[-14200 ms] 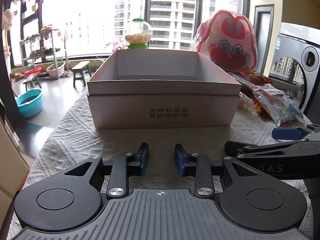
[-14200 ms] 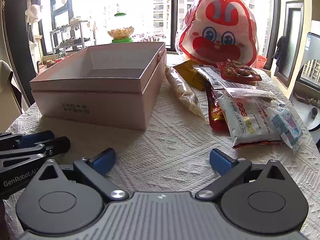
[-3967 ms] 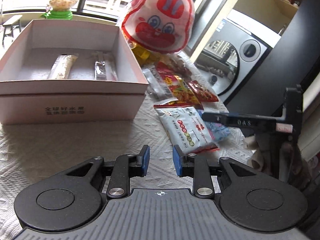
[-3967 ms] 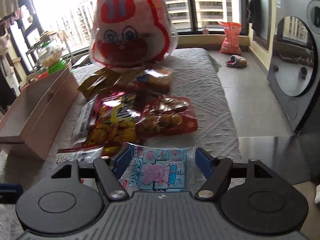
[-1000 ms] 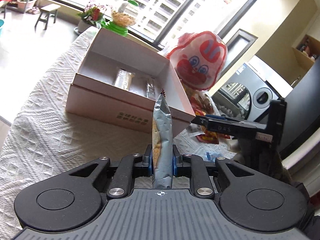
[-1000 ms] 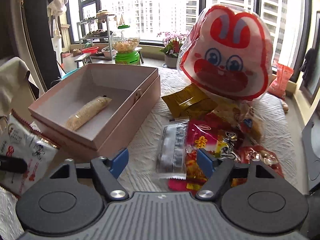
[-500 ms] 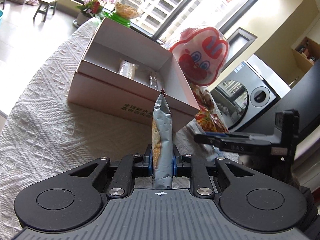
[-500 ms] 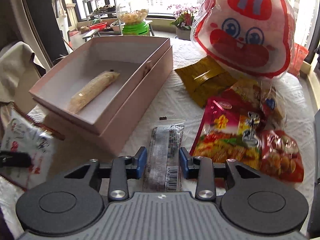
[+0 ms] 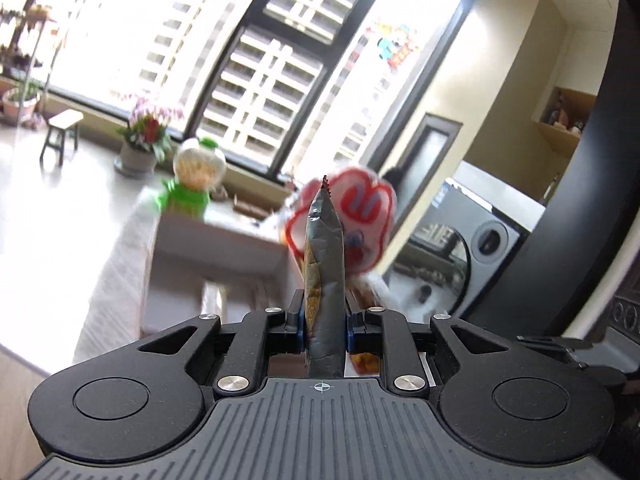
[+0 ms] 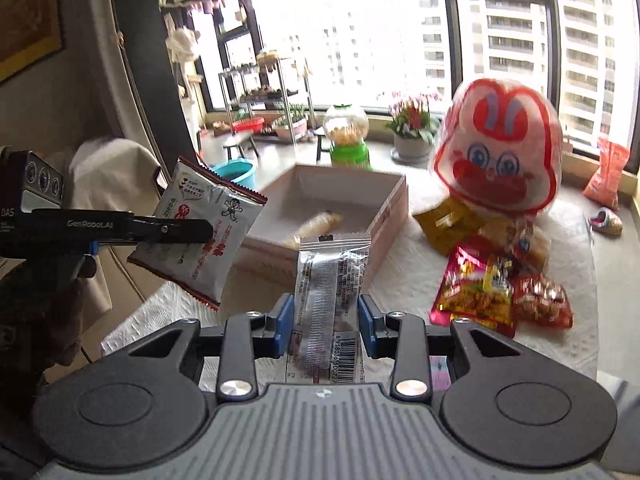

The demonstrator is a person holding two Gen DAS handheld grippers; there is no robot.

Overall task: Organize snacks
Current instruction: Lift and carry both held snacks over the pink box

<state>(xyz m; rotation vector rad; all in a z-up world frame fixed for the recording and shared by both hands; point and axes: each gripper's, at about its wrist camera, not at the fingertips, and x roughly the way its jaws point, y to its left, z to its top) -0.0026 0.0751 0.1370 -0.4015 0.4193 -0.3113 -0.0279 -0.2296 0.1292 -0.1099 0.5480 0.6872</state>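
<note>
My left gripper (image 9: 323,320) is shut on a white snack packet (image 9: 324,264), which stands edge-on between the blue pads. In the right wrist view that left gripper (image 10: 202,226) comes in from the left and holds the same white packet (image 10: 208,264) in the air, left of the box. My right gripper (image 10: 325,320) is shut on a long clear wrapper with a barcode (image 10: 332,280), lifted off the table. The open pink box (image 10: 386,216) lies ahead, with a long pale snack (image 10: 320,222) inside. The box (image 9: 216,256) is blurred in the left wrist view.
A big rabbit-face bag (image 10: 496,148) stands right of the box, with a yellow packet (image 10: 444,224) and red packets (image 10: 476,296) on the white tablecloth (image 10: 408,292) in front of it. A green-based jar (image 10: 348,136) stands behind the box. A washing machine (image 9: 480,248) is at the right.
My right gripper has shut on the clear wrapper and lifted it off the table. My left gripper has risen with the white packet, and its view now tilts up toward the window.
</note>
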